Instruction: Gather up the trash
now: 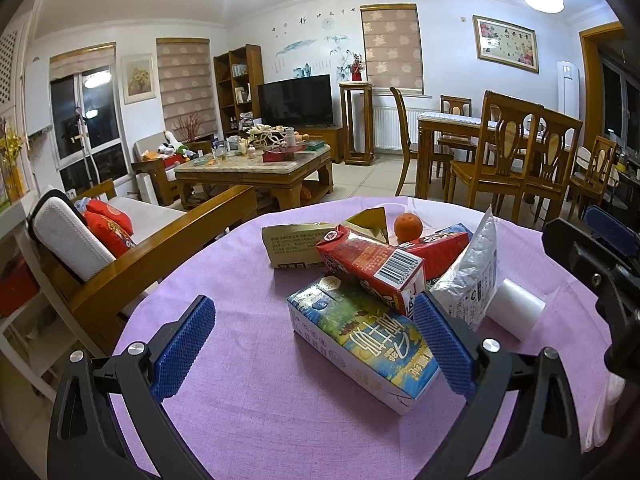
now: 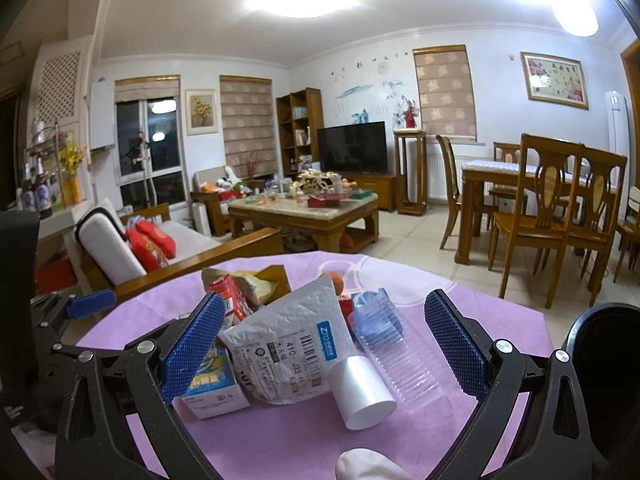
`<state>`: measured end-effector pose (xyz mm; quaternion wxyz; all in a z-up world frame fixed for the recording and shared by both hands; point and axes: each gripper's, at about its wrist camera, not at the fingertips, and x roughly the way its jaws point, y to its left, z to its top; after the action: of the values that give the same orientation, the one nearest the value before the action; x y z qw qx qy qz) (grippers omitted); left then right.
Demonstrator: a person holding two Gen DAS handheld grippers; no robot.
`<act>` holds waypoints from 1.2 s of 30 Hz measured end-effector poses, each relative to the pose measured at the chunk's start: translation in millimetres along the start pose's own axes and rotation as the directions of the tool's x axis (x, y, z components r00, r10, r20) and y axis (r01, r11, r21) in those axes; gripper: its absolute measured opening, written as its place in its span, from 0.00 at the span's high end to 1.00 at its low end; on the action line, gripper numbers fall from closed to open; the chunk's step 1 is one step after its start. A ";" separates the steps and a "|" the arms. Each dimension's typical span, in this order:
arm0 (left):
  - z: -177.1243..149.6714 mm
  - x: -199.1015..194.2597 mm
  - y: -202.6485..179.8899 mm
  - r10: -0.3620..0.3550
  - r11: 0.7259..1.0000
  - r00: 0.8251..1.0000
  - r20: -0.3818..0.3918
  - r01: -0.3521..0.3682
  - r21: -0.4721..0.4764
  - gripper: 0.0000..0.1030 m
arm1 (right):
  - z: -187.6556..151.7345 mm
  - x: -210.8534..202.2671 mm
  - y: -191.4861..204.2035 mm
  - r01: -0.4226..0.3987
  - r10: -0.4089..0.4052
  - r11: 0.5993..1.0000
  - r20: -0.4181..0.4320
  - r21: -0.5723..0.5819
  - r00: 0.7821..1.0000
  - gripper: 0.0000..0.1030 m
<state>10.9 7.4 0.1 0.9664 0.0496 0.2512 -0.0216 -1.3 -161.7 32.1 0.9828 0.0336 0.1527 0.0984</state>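
Note:
A pile of trash lies on the round table with a purple cloth (image 1: 248, 400). My left gripper (image 1: 316, 348) is open around the near end of a blue-yellow milk carton (image 1: 360, 340). A red juice carton (image 1: 372, 268) leans on it, with a second red carton (image 1: 440, 248), a tan bag (image 1: 292, 244) and an orange (image 1: 407, 226) behind. My right gripper (image 2: 324, 348) is open over a silver mailer bag (image 2: 288, 344), a white paper cup (image 2: 362, 392) and a stack of clear plastic cups (image 2: 400, 360). The mailer bag (image 1: 472, 276) and white cup (image 1: 514, 312) also show in the left wrist view.
A black bin rim (image 2: 600, 360) stands at the table's right edge. Beyond the table are a wooden sofa (image 1: 120, 248), a cluttered coffee table (image 1: 256, 168), and dining chairs (image 1: 520, 152). The right gripper's body (image 1: 592, 264) shows at the right of the left wrist view.

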 end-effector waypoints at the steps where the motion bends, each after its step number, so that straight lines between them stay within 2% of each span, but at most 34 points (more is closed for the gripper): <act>1: 0.0 0.3 0.0 0.000 1.000 1.000 0.000 0.000 0.000 0.05 | -0.2 0.6 -0.8 0.000 0.000 1.000 0.000 0.000 1.000 0.04; 36: -0.8 -0.2 -1.5 0.000 1.000 1.000 -0.003 0.000 -0.005 0.05 | -2.0 1.6 -1.0 -0.002 0.002 1.000 -0.001 0.002 1.000 0.04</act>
<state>10.2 6.0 -0.6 0.9662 0.0471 0.2526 -0.0207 -0.2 -162.3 29.7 0.9826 0.0346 0.1532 0.0991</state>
